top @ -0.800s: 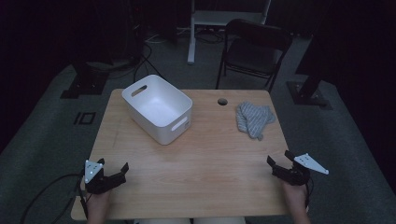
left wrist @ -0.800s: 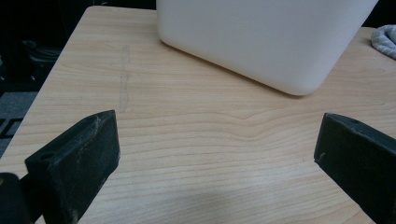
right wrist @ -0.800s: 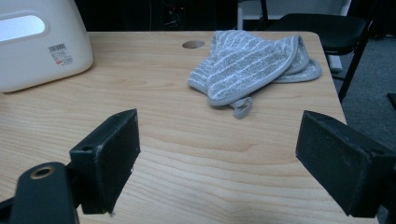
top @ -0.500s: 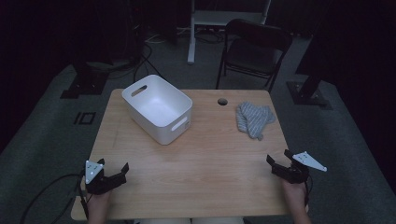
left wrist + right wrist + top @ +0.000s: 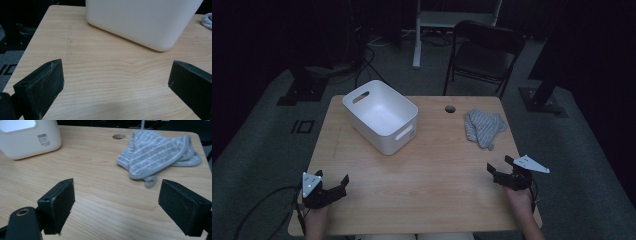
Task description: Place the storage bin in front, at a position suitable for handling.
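Bin (image 5: 140, 20) cut off at top in left gripper view, striped cloth (image 5: 157, 152) ahead of right gripper (image 5: 116, 205), unobstructed; both grippers released, left gripper (image 5: 117, 85) over bare desk (image 5: 432, 185).

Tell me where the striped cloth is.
In the high view the cloth lies on the table's far right part, just right of the round hole, beyond the right gripper, apart from the white bin.

barcode sticker on white bin (image 5: 30, 138), print too small to read
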Demonstrator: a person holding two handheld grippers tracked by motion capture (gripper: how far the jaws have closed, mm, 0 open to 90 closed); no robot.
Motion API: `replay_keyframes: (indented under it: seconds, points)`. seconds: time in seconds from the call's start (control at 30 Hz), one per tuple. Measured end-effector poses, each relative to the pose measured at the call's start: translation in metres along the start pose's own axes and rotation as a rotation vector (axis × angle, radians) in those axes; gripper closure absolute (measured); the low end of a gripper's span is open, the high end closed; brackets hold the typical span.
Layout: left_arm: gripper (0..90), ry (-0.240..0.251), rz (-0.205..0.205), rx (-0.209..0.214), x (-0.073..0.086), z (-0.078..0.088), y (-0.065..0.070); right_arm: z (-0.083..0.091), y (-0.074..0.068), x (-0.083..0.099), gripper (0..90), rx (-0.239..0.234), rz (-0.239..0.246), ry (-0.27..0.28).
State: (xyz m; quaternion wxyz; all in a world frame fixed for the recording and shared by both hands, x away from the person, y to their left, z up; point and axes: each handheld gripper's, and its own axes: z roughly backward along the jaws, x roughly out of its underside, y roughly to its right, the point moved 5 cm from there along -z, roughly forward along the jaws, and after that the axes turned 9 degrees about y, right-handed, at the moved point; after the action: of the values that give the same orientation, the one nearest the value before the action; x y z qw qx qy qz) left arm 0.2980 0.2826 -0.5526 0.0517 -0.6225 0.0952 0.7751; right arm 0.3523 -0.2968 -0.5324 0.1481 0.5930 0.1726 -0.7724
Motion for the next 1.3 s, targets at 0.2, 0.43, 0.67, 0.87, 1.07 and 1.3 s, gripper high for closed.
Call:
replay_keyframes:
  seconds: [0.2, 0.43, 0.67, 0.87, 1.07, 1.3]
  points:
    - [0.4, -0.001, 0.006, 0.002, 0.0, -0.001, 0.0, -0.009, -0.006, -0.011, 13.5, -0.018, 0.012, 0.01]
    - [0.4, -0.006, 0.001, 0.005, 0.001, -0.002, 0.0, -0.023, -0.014, -0.026, 14.1, -0.041, 0.016, 0.028]
    - [0.4, -0.005, -0.002, 0.013, 0.001, -0.002, 0.0, -0.042, -0.025, -0.038, 14.2, -0.066, 0.026, 0.019]
    - [0.4, -0.006, -0.005, 0.017, 0.001, -0.003, 0.001, -0.055, -0.033, -0.046, 15.1, -0.083, 0.028, 0.02]
    - [0.4, -0.005, -0.003, 0.016, 0.0, -0.003, 0.0, -0.069, -0.043, -0.053, 15.0, -0.104, 0.028, 0.021]
    - [0.4, -0.003, -0.001, 0.019, 0.0, -0.002, 0.0, -0.086, -0.056, -0.064, 15.1, -0.121, 0.041, 0.025]
